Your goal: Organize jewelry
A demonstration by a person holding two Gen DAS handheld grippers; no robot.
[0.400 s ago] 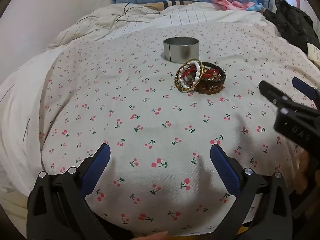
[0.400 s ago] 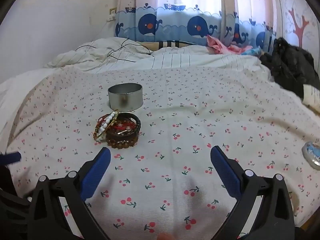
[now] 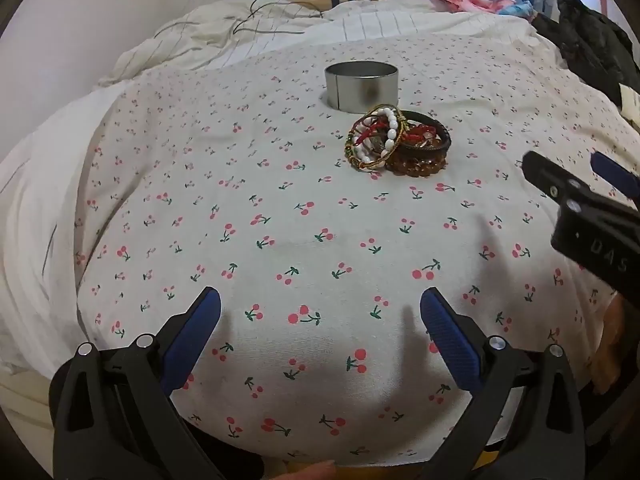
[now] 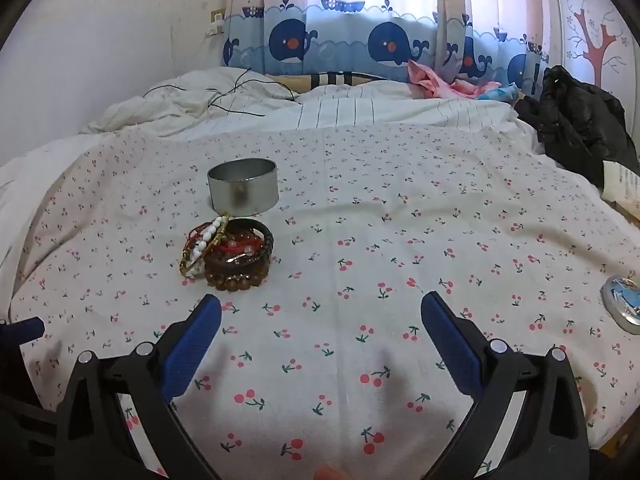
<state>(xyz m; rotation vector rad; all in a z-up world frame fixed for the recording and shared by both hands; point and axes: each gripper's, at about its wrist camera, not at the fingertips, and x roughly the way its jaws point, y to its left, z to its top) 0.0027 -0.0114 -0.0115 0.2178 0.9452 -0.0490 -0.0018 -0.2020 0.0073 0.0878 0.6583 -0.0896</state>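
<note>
A heap of bracelets [image 3: 396,144] [image 4: 230,256] lies on the cherry-print bedspread: white beads, gold bangles, red cord, brown beads and a black band. Just behind it stands an open round metal tin [image 3: 362,86] [image 4: 243,186]. My left gripper [image 3: 320,320] hovers open over bare cloth, well short of the heap. My right gripper [image 4: 320,324] is open too, with nothing between its blue pads; the heap sits ahead and to its left. In the left wrist view the right gripper [image 3: 580,184] shows at the right edge.
A round tin lid [image 4: 624,308] lies at the bed's right edge. Black clothing [image 4: 576,120] and pink fabric [image 4: 444,80] are piled at the far right. A striped duvet [image 4: 320,112] with a thin black cable fills the back. A wall runs along the left.
Both views have barely shifted; the heap and tin sit a touch lower in the right wrist view. Both grippers stay wide.
</note>
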